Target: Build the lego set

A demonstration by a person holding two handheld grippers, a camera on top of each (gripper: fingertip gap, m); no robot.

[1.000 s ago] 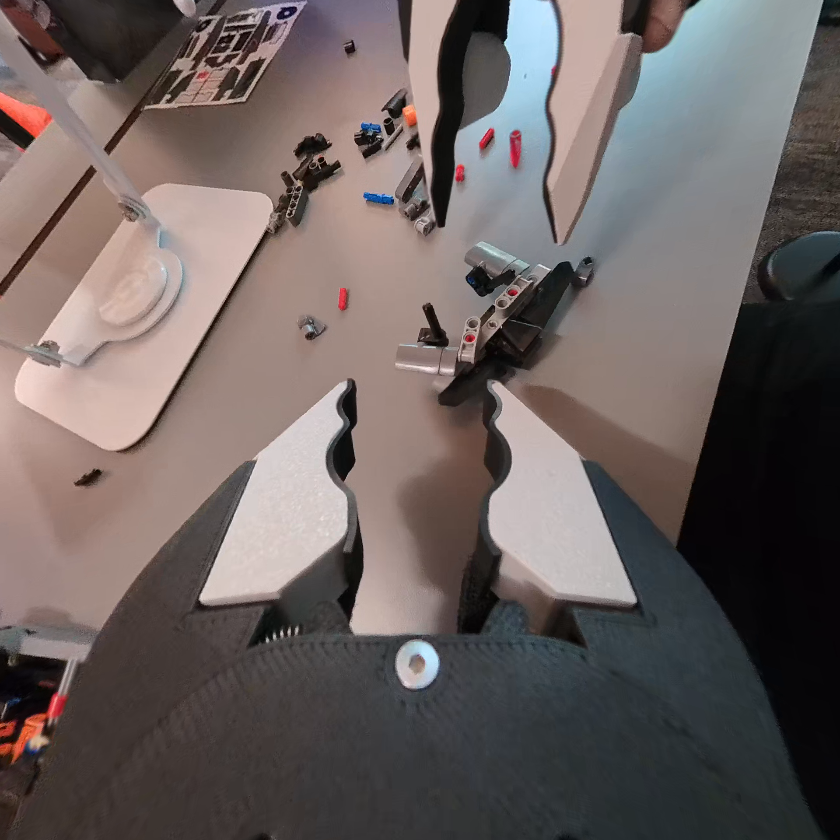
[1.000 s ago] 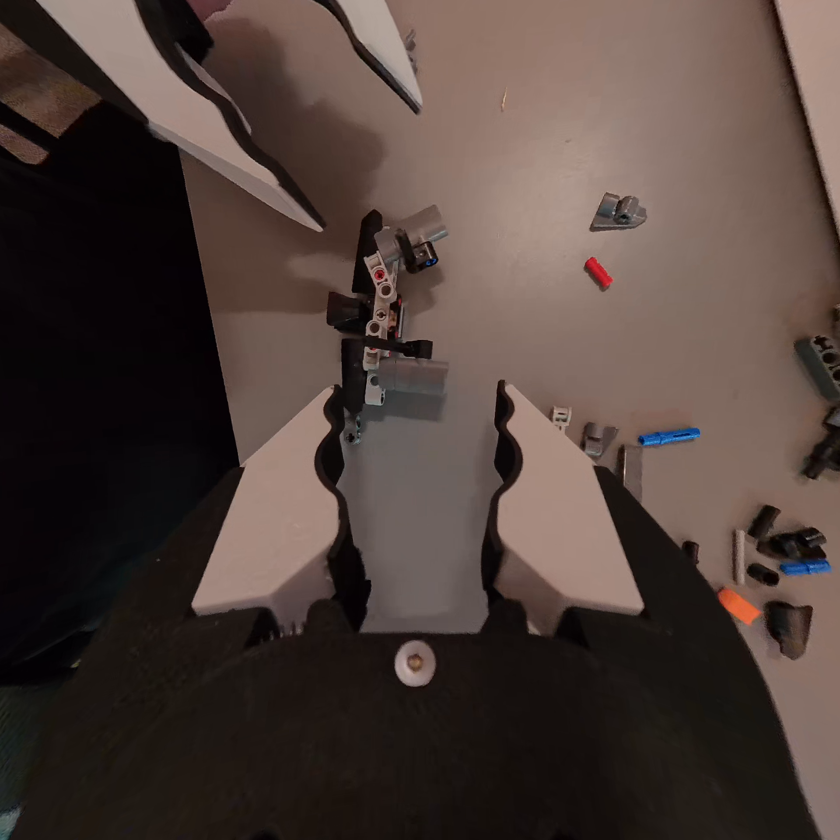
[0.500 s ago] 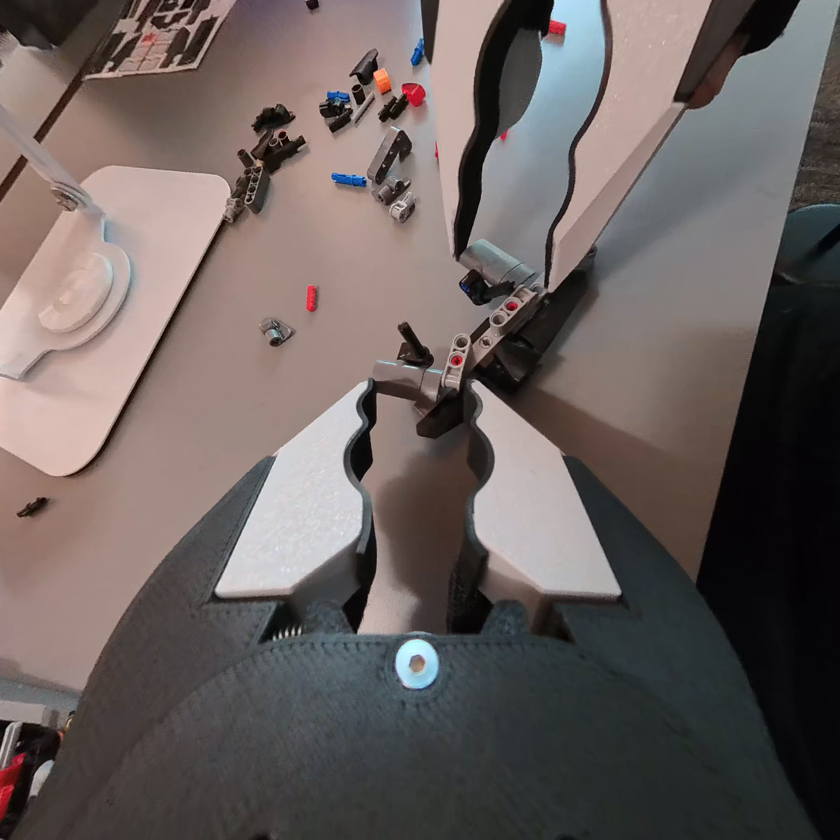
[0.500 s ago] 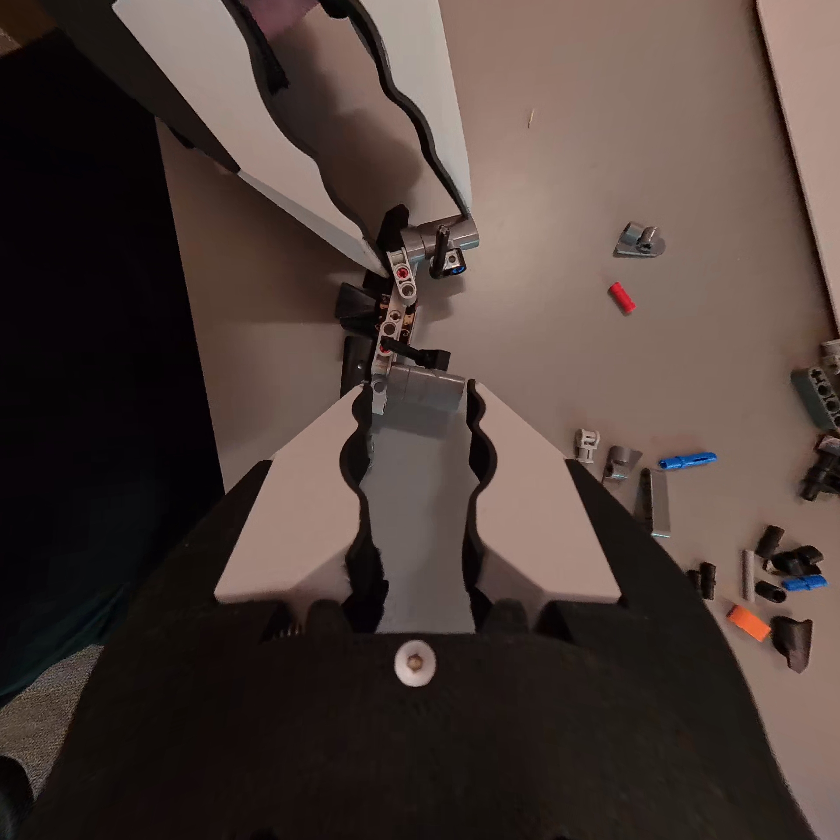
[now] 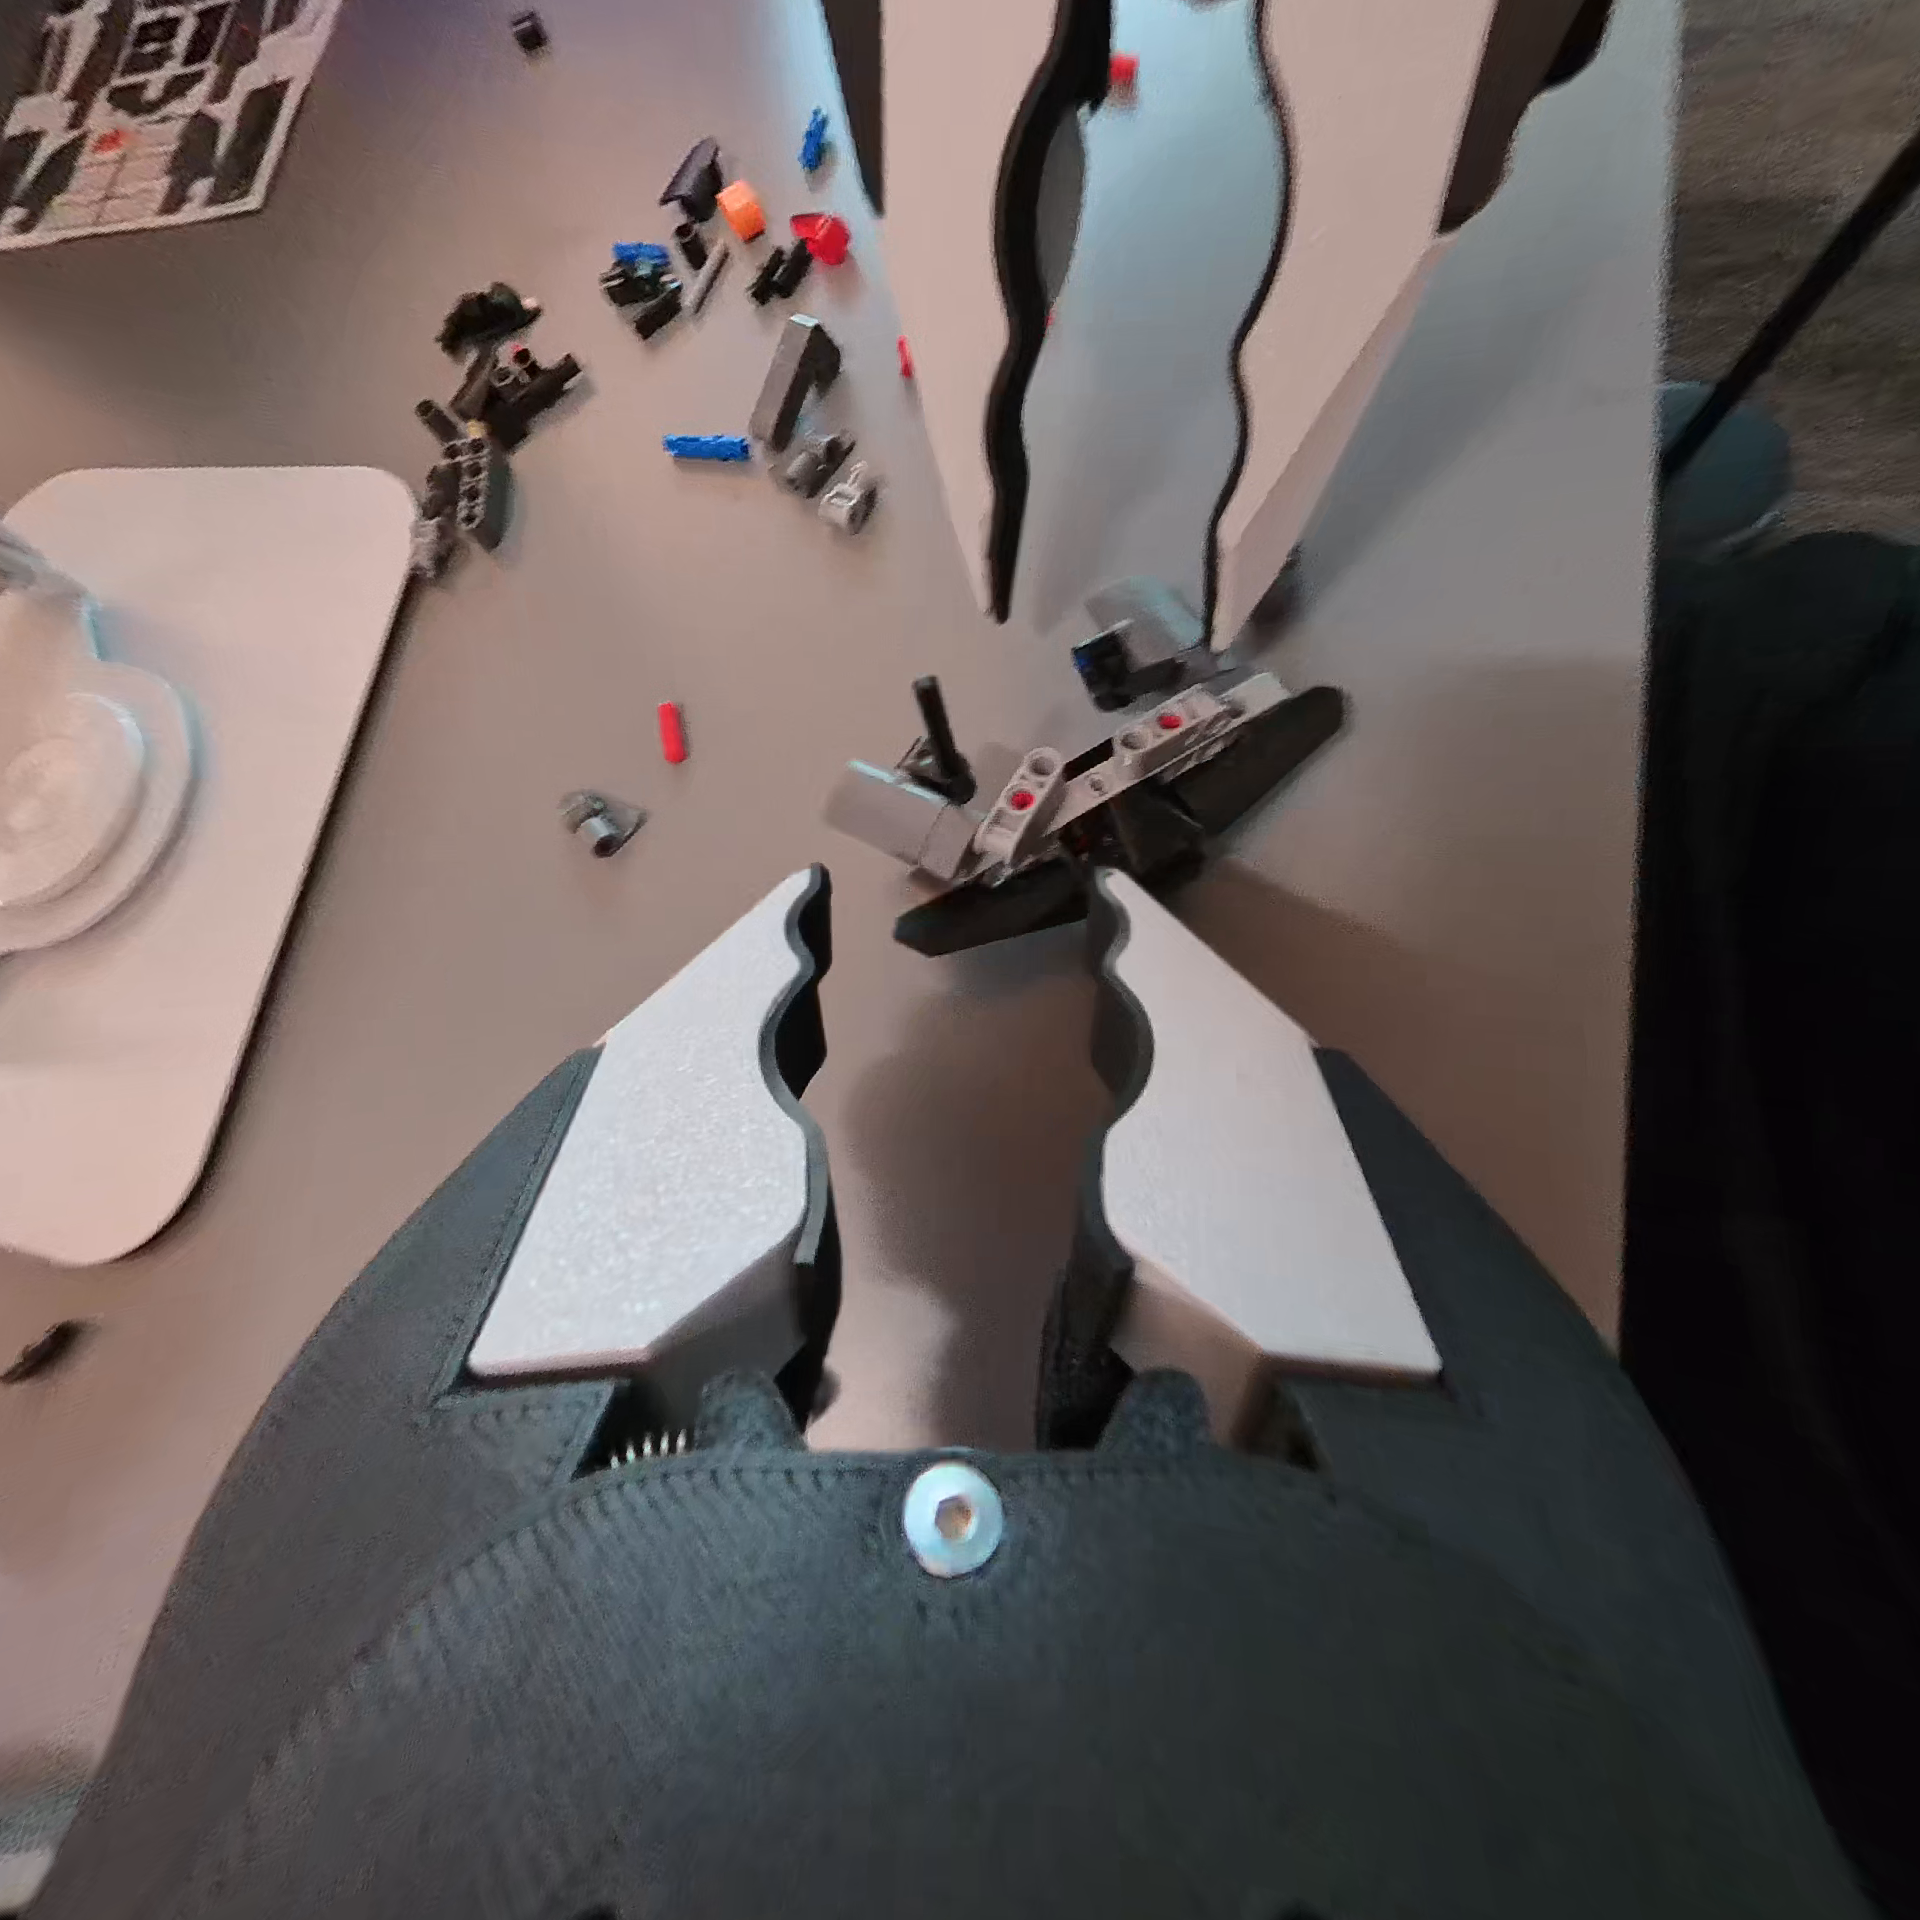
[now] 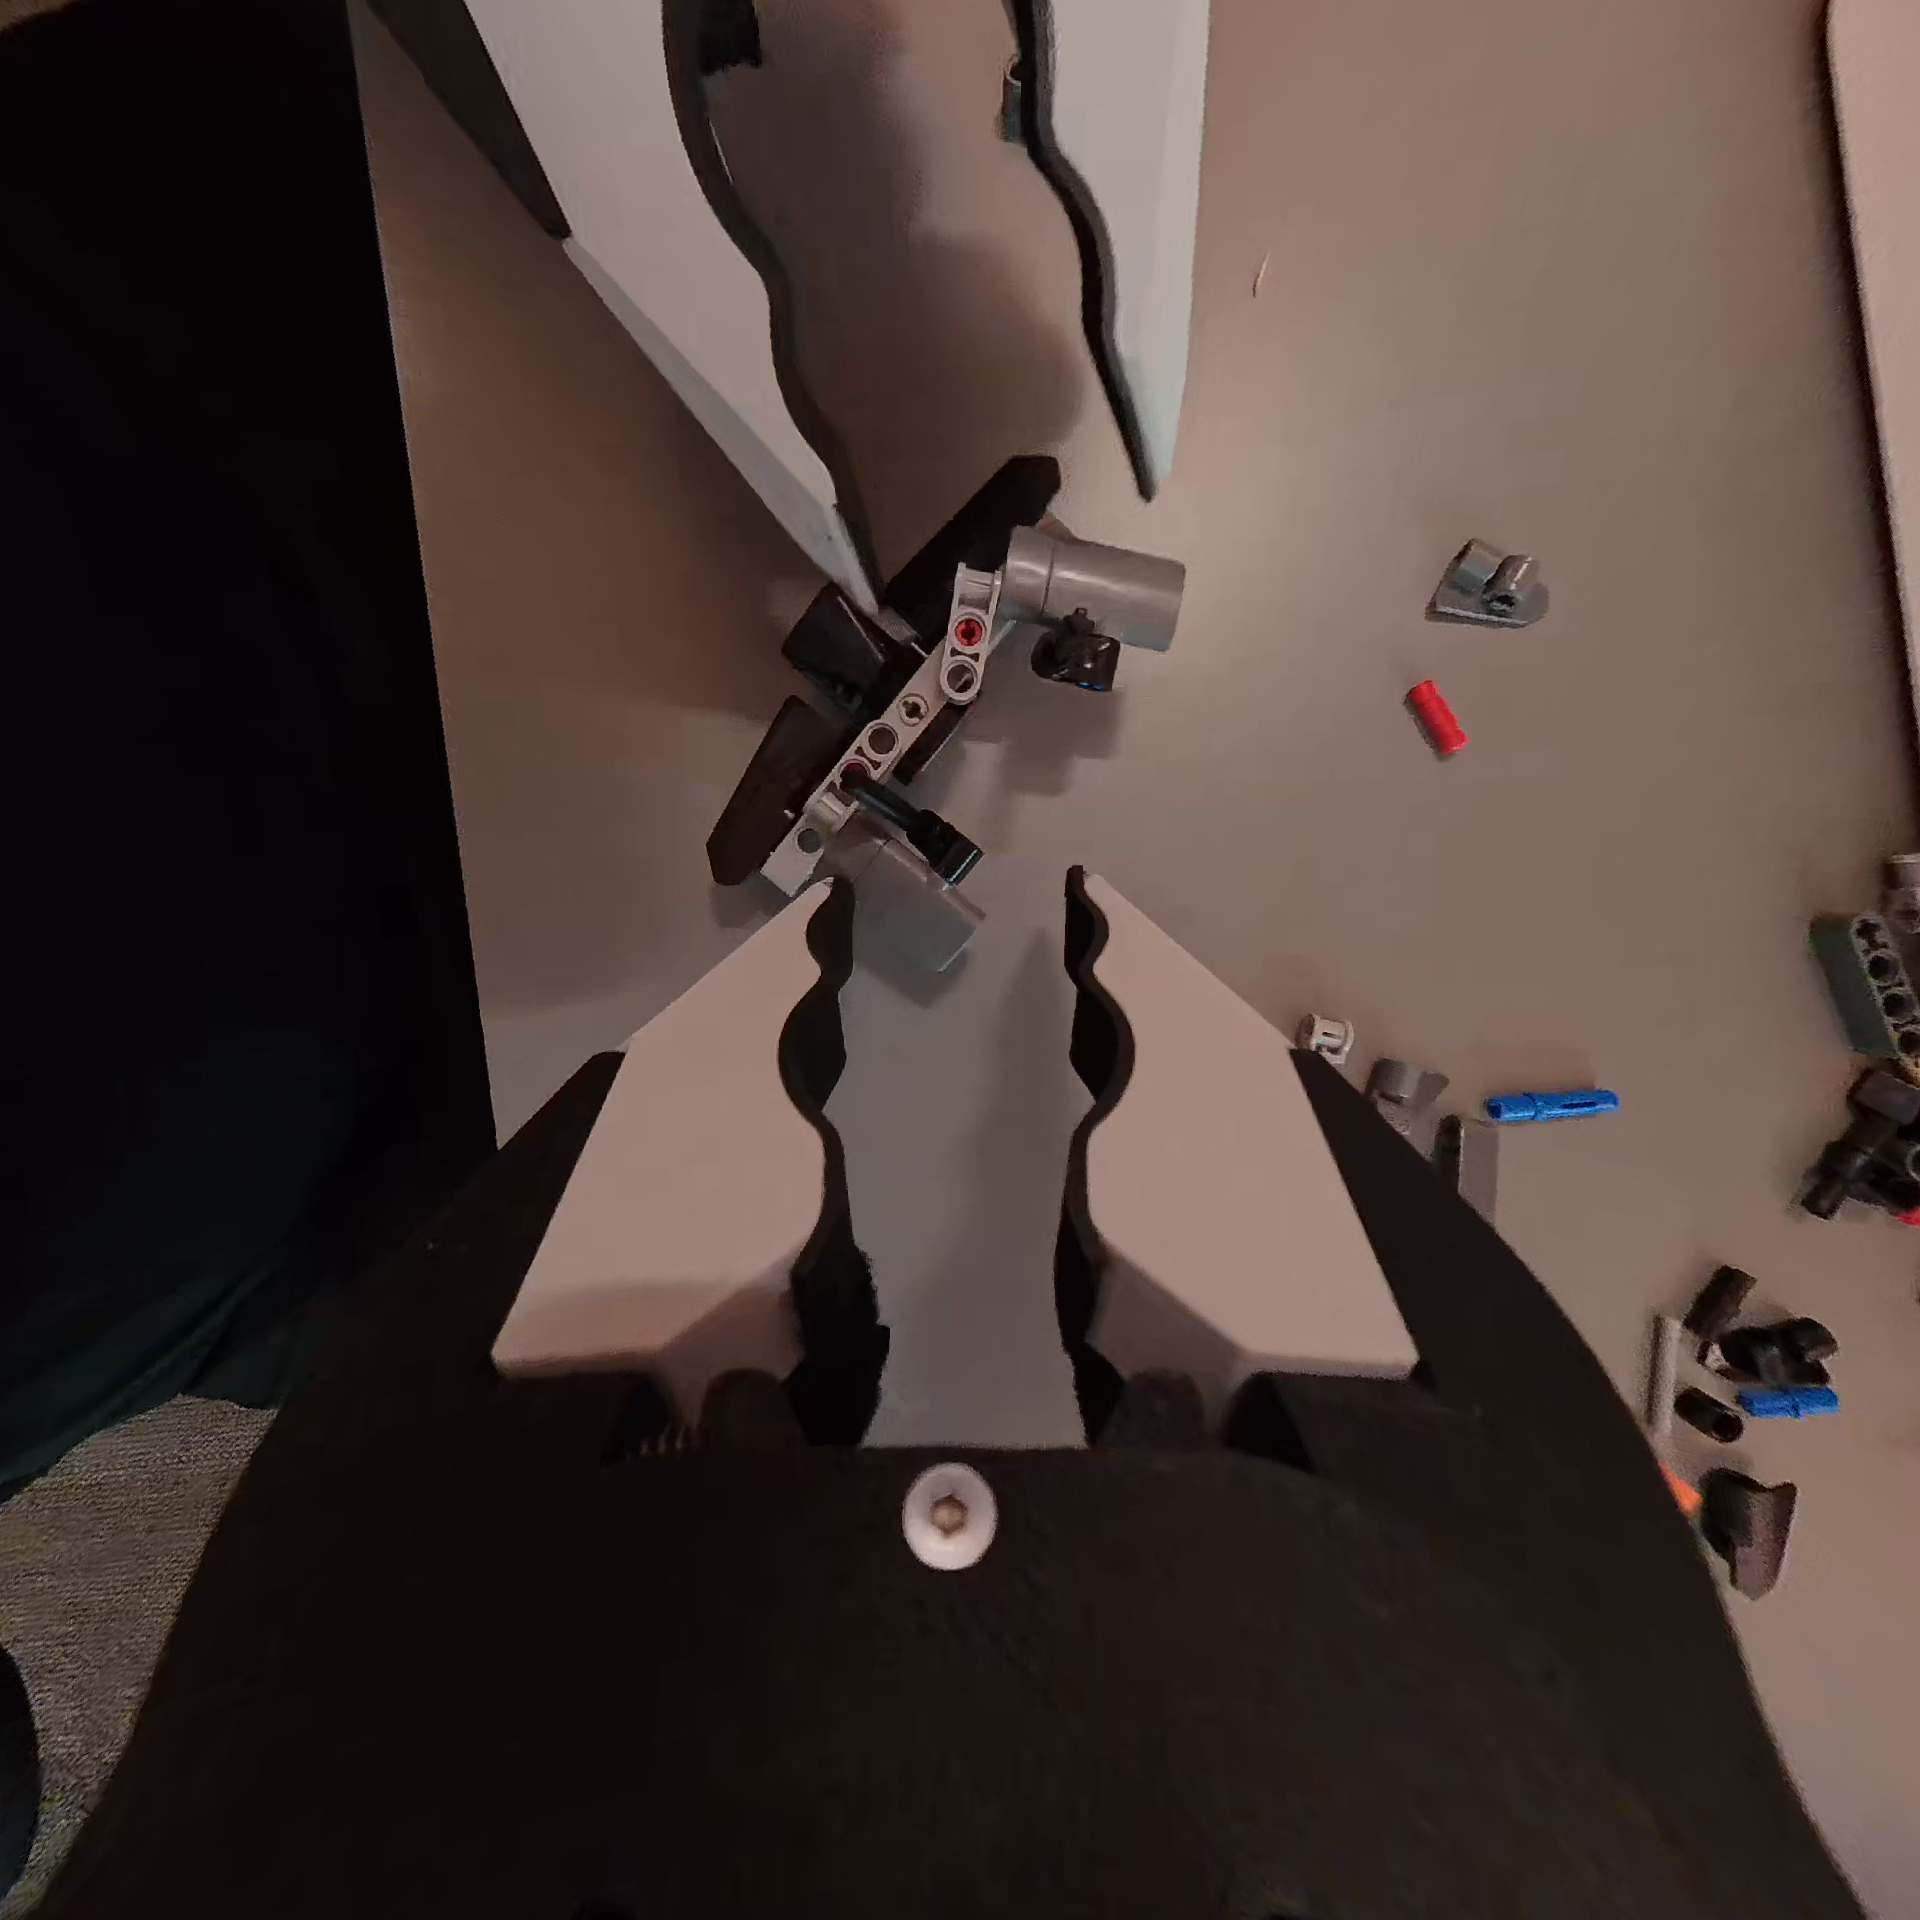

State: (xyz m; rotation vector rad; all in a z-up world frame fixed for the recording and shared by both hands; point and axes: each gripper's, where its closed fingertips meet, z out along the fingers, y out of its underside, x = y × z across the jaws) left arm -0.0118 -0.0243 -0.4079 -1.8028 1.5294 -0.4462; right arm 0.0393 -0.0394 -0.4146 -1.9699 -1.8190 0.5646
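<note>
1. One half-built lego assembly (image 5: 1091, 810) is the centre of it all: a pale grey holed beam over black panels, with a grey cylinder at each end, lying flat on the grey table (image 5: 623, 644) close to its edge.
2. Left gripper (image 5: 961, 894) sits at one end of the assembly, jaws apart, holding nothing; one fingertip looks to be touching a black panel, though the blur makes that hard to call.
3. Right gripper (image 6: 951, 883) is at the opposite end, jaws also spread and empty, with the near cylinder just past its tips.
4. I'd pinch the solid beam or panels from both ends, squarely, not the cylinders or the thin black pin (image 5: 935, 717), which could pop off or swivel.
5. Only the left wrist view shows the sheet of printed part pictures (image 5: 135, 114) and the white stand base (image 5: 208, 831), well beyond the assembly.
6. Only the right wrist view shows the beam's holes from above.
7. Loose parts (image 5: 727, 312) lie scattered away from the assembly.
</note>
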